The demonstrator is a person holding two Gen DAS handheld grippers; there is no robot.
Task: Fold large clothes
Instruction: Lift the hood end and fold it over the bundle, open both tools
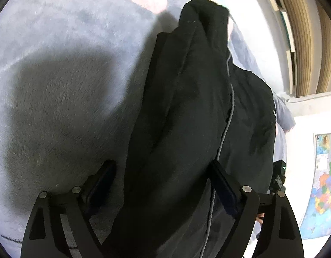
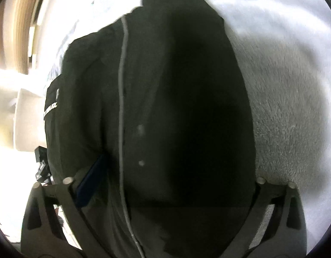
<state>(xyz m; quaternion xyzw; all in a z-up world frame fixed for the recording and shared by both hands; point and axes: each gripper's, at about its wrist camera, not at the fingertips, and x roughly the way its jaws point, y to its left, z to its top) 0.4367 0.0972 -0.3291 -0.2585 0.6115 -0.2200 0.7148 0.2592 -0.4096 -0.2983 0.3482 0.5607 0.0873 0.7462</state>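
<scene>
1. a bulky black fabric garment with a thin grey zip line (image 1: 186, 107) lies bunched in a long heap on a pale grey plush blanket (image 1: 58, 86); open blanket spreads on the far side of the heap from each camera's wall side, so there is free surface beside it (shadowed near the grippers).
2. in the left wrist view the heap's right edge sits close to the blanket's edge, with a white wall, tan slatted panels (image 1: 305, 43) and a colourful map poster (image 1: 322, 182) beyond.
3. the right wrist view is blurred; the garment (image 2: 165, 107) fills most of it, white lettering on its left edge is unreadable, and the blanket (image 2: 283, 118) shows only at right.
4. the garment's near end is cut off by the bottom of both frames, so its shape cannot be made out.
5. the left gripper (image 1: 163, 185) stands wide, black fabric between its fingers; whether the pads press on it i cannot tell.
6. the right gripper (image 2: 176, 182) is also spread wide with the garment between; its right finger is hidden behind fabric, and no pinch is visible.
</scene>
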